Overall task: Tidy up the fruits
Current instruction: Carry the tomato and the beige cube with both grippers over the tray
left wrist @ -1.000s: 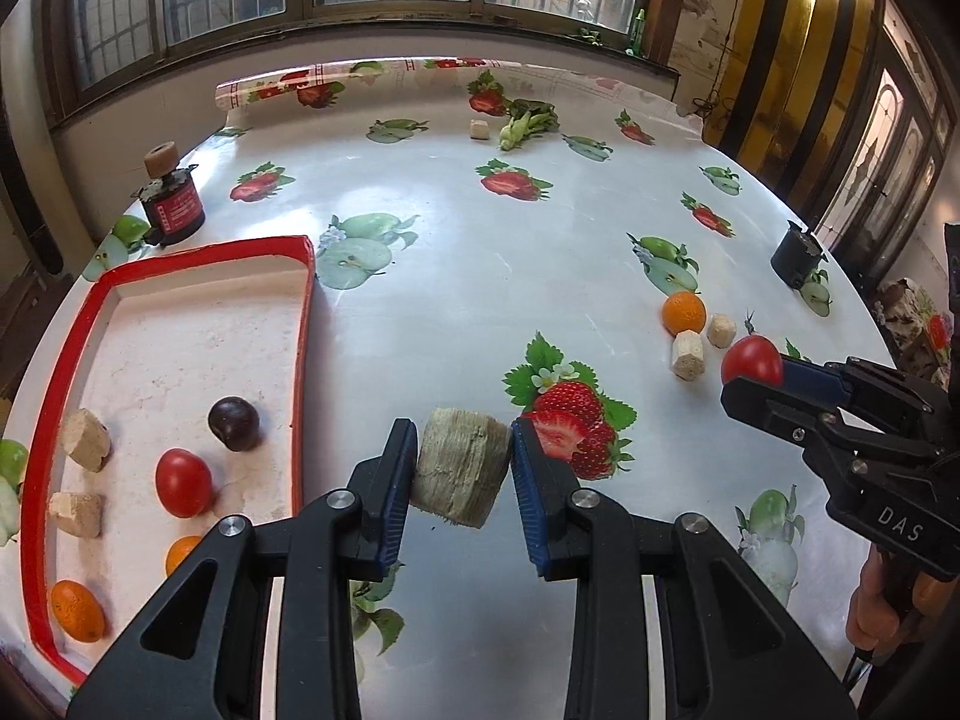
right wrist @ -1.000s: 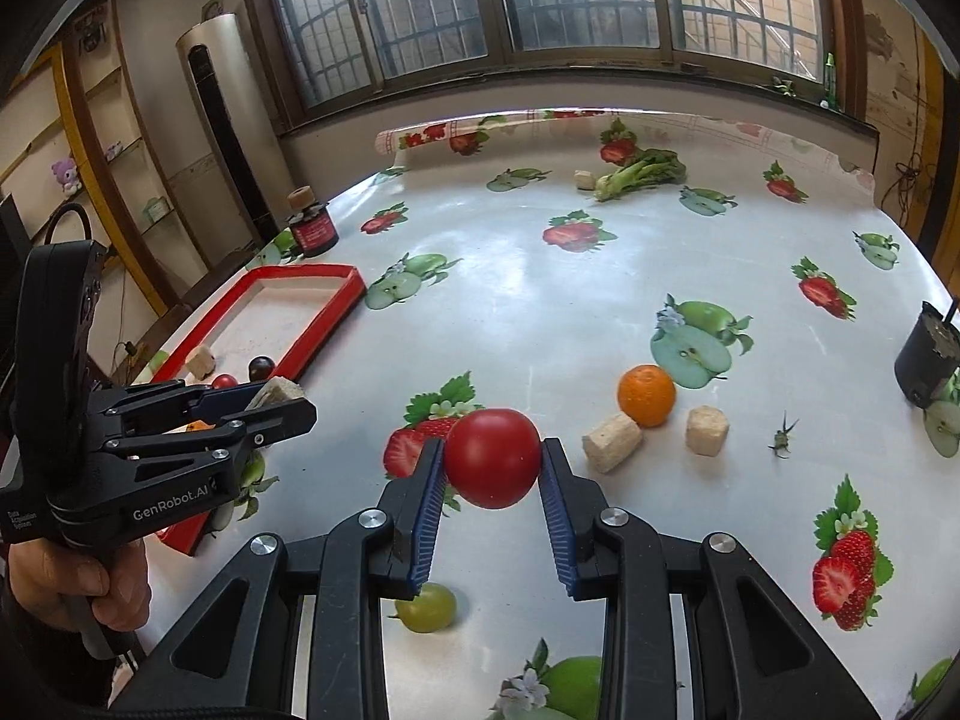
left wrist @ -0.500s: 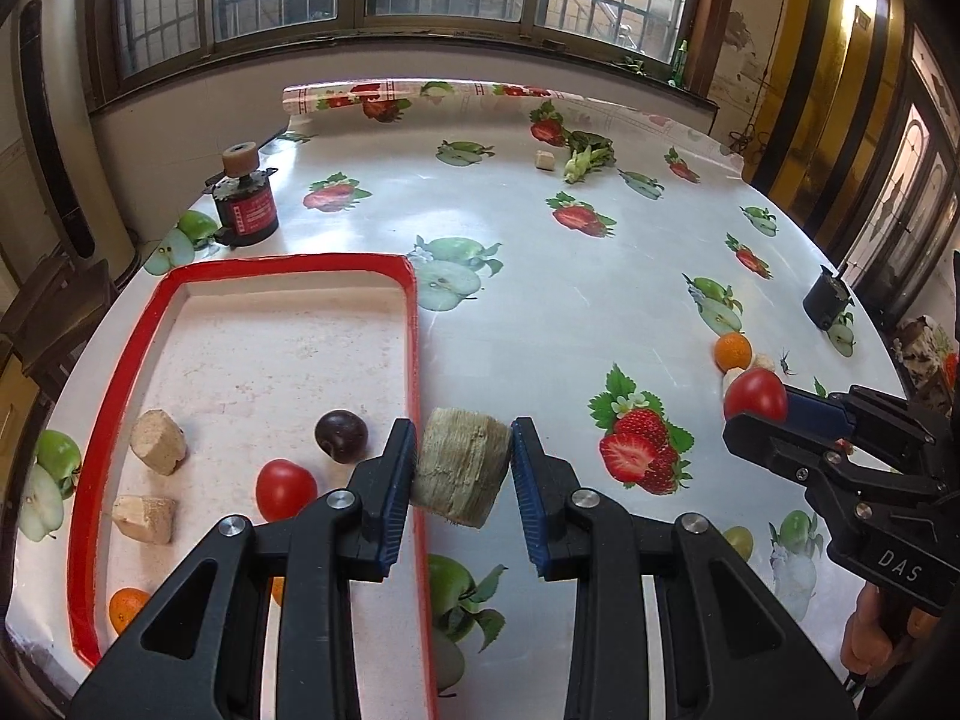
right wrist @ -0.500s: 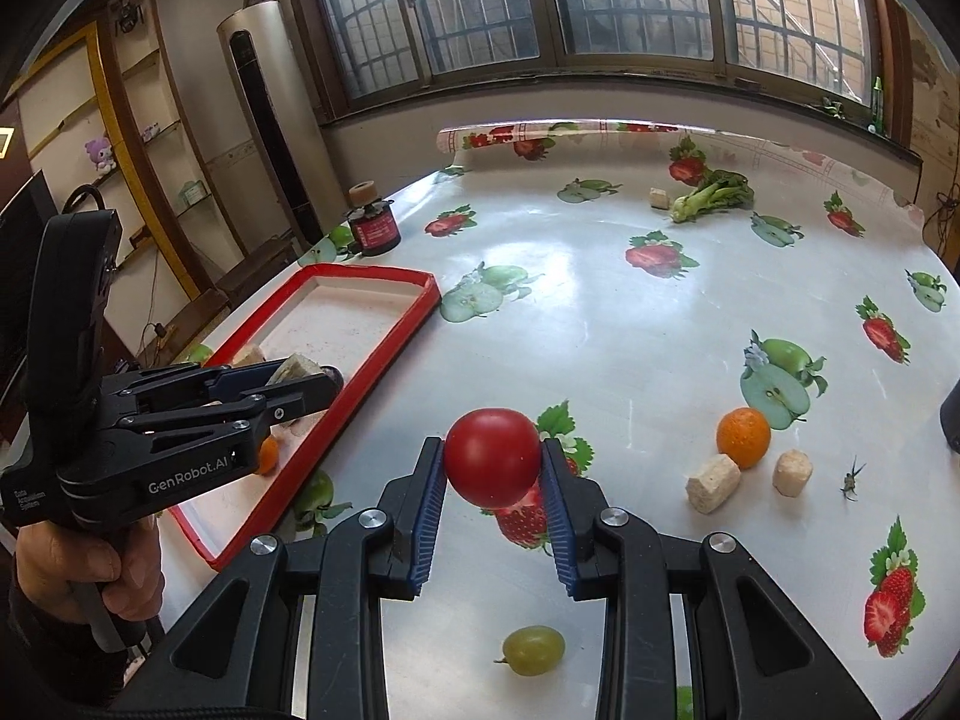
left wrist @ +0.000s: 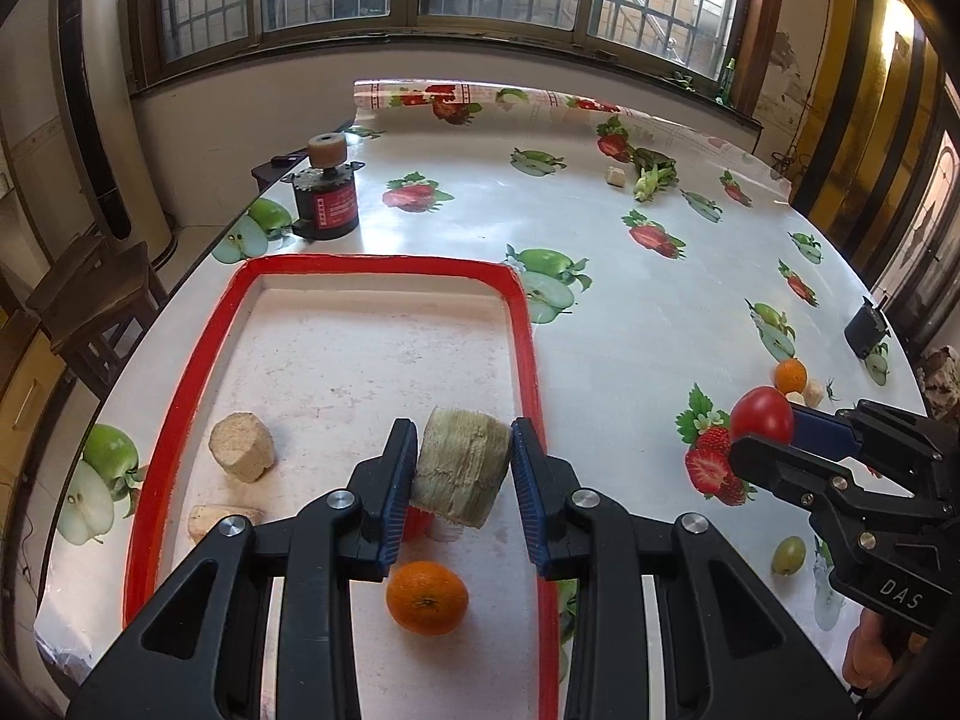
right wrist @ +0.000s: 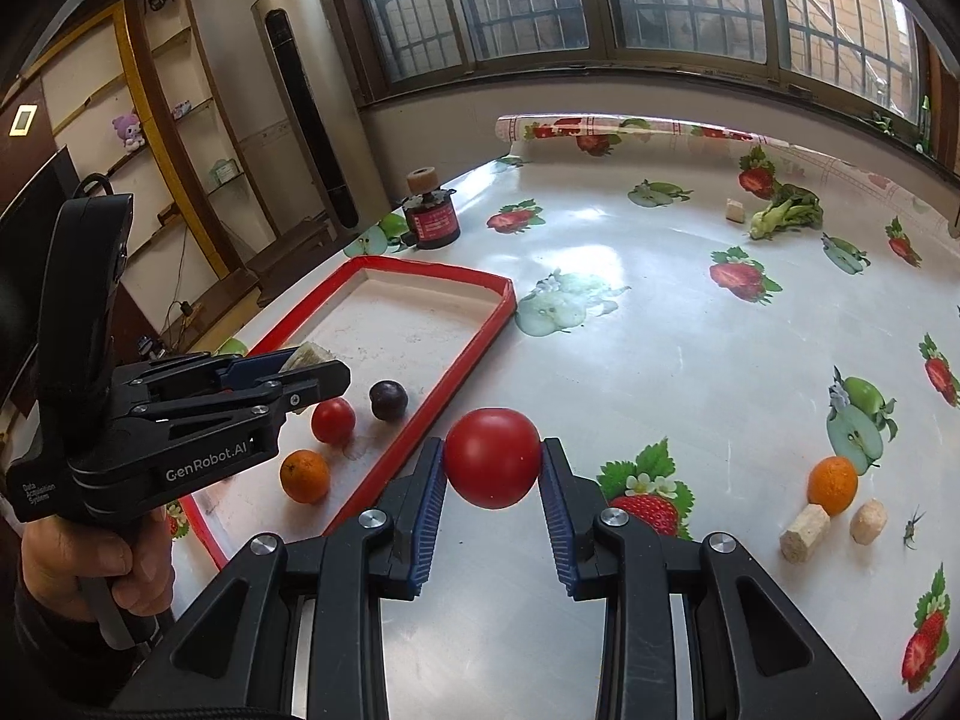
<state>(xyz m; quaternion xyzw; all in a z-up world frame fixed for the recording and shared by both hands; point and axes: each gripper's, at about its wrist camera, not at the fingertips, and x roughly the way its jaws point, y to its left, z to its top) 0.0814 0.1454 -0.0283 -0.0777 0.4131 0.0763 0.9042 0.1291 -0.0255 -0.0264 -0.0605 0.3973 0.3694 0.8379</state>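
One big table with a fruit-print cloth takes up most of both views, and the red-rimmed tray on it is the handy landmark. Left claw hangs over the tray's near right part, clamped on a pale fibrous chunk, so that piece is up in the air above the tray floor. Right claw sits just outside the tray's right rim, above the cloth, squeezing a red tomato between its blue pads.

Inside the tray: an orange nearest the camera, two tan chunks toward its left rim, plus a smaller tomato and a dark plum.

Well to the tray's right on the cloth lie another orange with two pale chunks beside it, and a green grape.
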